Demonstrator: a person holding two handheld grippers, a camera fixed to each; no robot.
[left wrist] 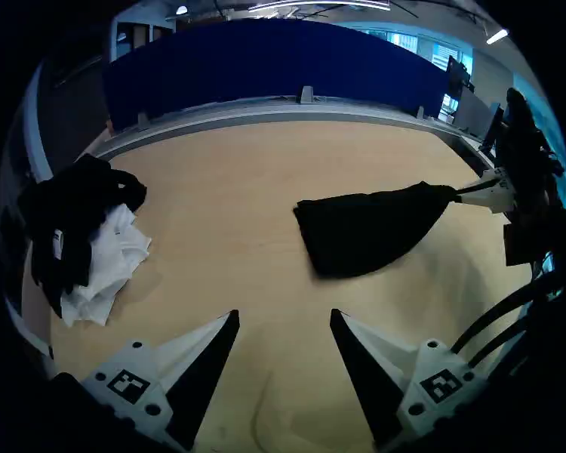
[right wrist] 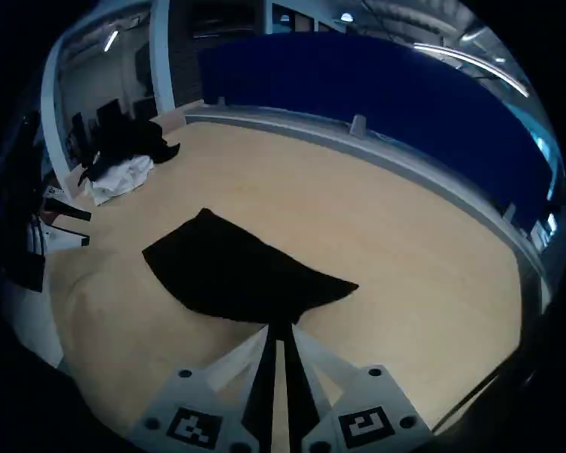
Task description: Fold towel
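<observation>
White right gripper (right wrist: 281,326): black-edged fingers drawn together with only a thin slit between them, pinching one corner of the towel; in the left gripper view it comes in from the right edge (left wrist: 464,195) with that corner gathered to a point at its tips.
Left gripper (left wrist: 284,312): fingers spread wide apart, nothing between them, poised over bare table near the front edge, well apart from the towel.
Markers: a black-and-white square tag (left wrist: 128,384) sits on each finger base.
Towel (left wrist: 366,230): black, lying mostly flat near the middle of the table, wide at its far end and narrowing towards the pinched corner; in the right gripper view it spreads away from the fingertips (right wrist: 230,275).
Cables (left wrist: 509,309): black, running beside the left gripper's right finger.
Table (left wrist: 245,196): pale wood.
Pile of cloth (left wrist: 94,234): black and white pieces heaped at the table's left end, well apart from the towel.
Rail (left wrist: 283,112): grey, along the table's far edge.
Partition (left wrist: 283,64): dark blue, standing behind the rail.
</observation>
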